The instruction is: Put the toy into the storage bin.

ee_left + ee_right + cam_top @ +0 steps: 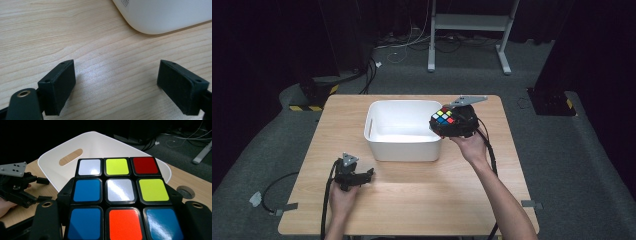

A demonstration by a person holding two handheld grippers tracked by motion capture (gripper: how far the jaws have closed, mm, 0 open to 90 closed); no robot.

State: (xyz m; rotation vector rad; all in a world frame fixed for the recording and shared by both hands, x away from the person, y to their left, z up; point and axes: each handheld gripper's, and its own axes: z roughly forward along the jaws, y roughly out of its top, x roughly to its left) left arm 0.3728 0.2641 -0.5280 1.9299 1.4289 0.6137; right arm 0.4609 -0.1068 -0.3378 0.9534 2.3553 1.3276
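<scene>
Right gripper [451,124] clamped on a Rubik's cube [443,119], held in the air at the right rim of the white bin [379,145], cube partly over the bin's right edge. In the right gripper view the cube [120,200] sits squeezed between the two black jaws, mixed face up: white, yellow, red on the far row, blue, white, yellow in the middle, blue, orange, blue nearest. Bin [100,145] open below and beyond it, inside bare, slot handle in the far wall.

Left gripper [354,175] low on the wooden table [412,200] near the front left, jaws wide apart, nothing between them, bare wood [112,72] under the gap. Bin's rounded corner [160,17] just ahead, not touching.

Free tabletop across the whole front strip and along the left of the bin; narrower strip to the right of the bin, taken up by the right forearm. Round hole [185,192] in the tabletop near the right edge. Grey floor all round the table, cables and a white frame's feet [504,65] well behind the far edge.
</scene>
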